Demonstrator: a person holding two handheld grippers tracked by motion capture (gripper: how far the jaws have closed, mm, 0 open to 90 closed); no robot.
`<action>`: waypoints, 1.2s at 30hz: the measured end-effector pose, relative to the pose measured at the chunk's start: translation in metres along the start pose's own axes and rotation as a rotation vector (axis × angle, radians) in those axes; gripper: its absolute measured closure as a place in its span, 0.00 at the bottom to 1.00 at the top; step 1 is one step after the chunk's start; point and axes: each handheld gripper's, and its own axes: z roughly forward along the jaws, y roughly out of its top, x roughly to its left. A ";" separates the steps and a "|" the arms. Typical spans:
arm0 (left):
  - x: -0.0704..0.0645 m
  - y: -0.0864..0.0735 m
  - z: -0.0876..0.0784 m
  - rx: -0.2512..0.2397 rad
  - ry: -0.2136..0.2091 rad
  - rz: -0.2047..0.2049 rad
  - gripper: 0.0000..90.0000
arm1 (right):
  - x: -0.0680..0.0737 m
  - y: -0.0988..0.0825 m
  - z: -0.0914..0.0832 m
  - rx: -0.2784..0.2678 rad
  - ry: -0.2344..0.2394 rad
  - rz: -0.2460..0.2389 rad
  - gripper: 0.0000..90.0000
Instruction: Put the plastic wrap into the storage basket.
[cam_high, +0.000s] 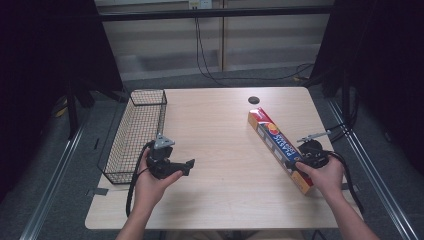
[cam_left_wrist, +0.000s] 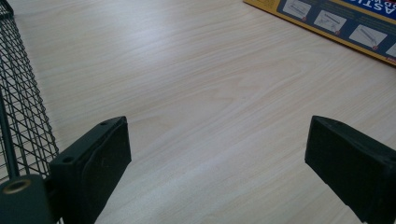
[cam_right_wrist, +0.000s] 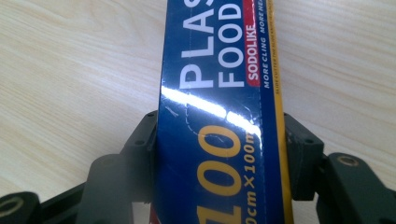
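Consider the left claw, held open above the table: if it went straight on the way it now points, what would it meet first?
Probably the bare table top first, since the left claw looks angled downward; farther along lies the plastic wrap box. Depth is hard to judge.

Blue-and-yellow food-wrap box — black mesh basket, pale woodgrain table

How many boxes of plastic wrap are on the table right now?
1. The plastic wrap box lies flat on the table's right side, its near end clamped in the right gripper. The wire basket at the left edge looks empty, so none seems hidden.
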 end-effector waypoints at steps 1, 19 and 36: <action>0.000 0.000 0.000 0.003 0.001 0.003 0.08 | 0.000 0.000 0.000 -0.006 0.008 -0.010 0.46; -0.004 -0.002 0.004 0.019 -0.004 0.005 0.08 | 0.008 0.002 0.001 -0.029 0.036 -0.037 0.45; -0.003 -0.002 0.008 0.034 -0.013 0.007 0.08 | 0.003 0.019 0.017 0.012 0.046 -0.032 0.32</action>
